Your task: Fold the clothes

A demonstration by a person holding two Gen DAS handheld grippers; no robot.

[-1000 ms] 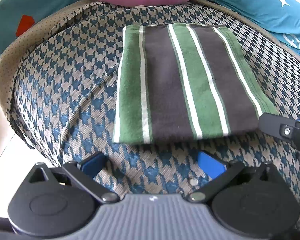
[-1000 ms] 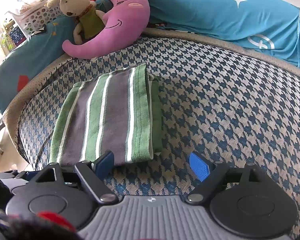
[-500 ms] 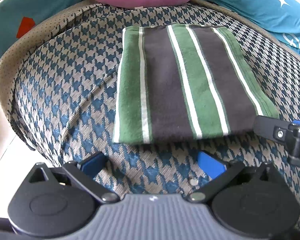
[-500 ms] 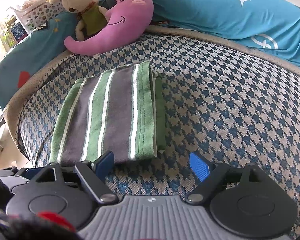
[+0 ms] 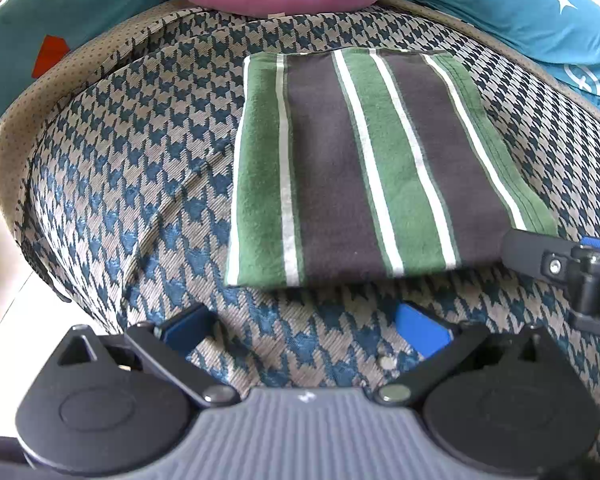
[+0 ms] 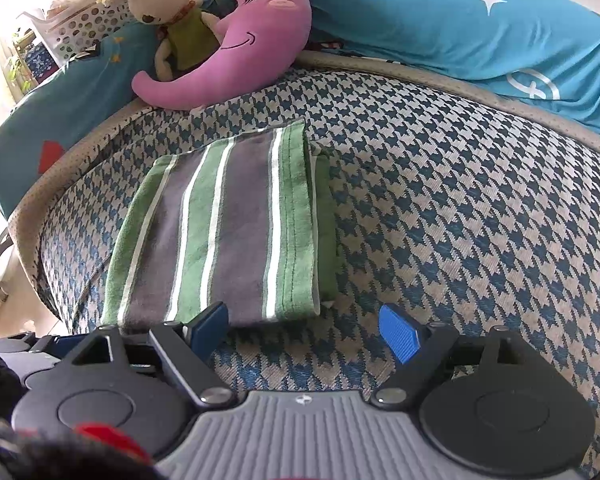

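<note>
On houndstooth cushion (image 5: pixel 148 184), folded striped garment (image 5: pixel 376 168), flat, green-grey-white stripes

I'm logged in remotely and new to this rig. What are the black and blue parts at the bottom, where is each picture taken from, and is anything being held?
Each picture comes from a camera on a hand-held gripper, looking forward along its two blue-tipped fingers. One view shows the left gripper, the other the right gripper. Both are open and hold nothing. On the checked cushion lies a folded striped cloth, green, grey and white. The right gripper's left finger is at the cloth's near edge. Behind sit a purple moon pillow and a stuffed rabbit.
</note>
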